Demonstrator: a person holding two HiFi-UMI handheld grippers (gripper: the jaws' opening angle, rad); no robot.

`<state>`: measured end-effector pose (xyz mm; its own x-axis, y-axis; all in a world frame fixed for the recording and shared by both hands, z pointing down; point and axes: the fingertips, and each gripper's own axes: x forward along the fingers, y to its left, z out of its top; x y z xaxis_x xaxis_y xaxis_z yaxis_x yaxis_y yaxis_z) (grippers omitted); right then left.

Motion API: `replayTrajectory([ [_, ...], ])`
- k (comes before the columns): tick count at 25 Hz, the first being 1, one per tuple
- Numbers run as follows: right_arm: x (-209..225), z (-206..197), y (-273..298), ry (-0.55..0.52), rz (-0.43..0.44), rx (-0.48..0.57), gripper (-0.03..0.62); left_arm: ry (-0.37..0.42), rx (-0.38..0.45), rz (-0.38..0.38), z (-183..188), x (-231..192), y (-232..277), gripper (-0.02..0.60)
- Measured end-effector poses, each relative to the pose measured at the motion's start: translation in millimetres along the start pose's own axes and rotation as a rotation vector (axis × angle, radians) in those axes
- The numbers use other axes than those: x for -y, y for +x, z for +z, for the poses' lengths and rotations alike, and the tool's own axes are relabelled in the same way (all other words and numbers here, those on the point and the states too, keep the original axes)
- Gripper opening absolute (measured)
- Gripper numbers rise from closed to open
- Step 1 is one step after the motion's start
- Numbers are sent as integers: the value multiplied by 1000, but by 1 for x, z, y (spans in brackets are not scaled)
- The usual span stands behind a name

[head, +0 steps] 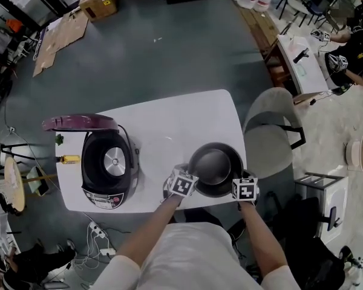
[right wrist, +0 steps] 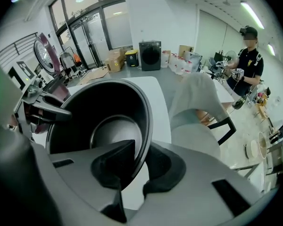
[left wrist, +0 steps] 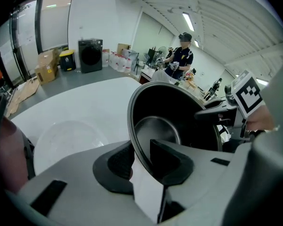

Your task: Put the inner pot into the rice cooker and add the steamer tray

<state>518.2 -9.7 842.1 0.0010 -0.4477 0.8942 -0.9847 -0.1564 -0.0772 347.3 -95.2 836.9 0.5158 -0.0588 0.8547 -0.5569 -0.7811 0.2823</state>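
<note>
Head view: at the white bench's [head: 181, 119] left stands the round rice cooker [head: 109, 168], purple lid [head: 78, 122] raised. Right of it, the left tool [head: 187, 180] pinches the thin left rim of the dark, glossy inner pot [head: 215, 168], one jaw inside, one outside. The right tool [head: 241, 185] clamps the opposite rim likewise. The pot is at the bench's near edge.

White table [head: 169, 119], open rice cooker [head: 109, 168] at left, black inner pot [head: 215, 168] near front edge, clear steamer tray [left wrist: 70, 138] beside it

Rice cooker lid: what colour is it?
Purple; the lid shows best in the head view.
</note>
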Motion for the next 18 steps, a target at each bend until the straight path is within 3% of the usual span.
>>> replayTrajectory([
  [10,-26,36,-46,-74,2,98,81,28,121,35,17,-4,-55,118],
  [18,-72,88,-83,-131,20,188,81,-9,209,90,25,-31,-120,115],
])
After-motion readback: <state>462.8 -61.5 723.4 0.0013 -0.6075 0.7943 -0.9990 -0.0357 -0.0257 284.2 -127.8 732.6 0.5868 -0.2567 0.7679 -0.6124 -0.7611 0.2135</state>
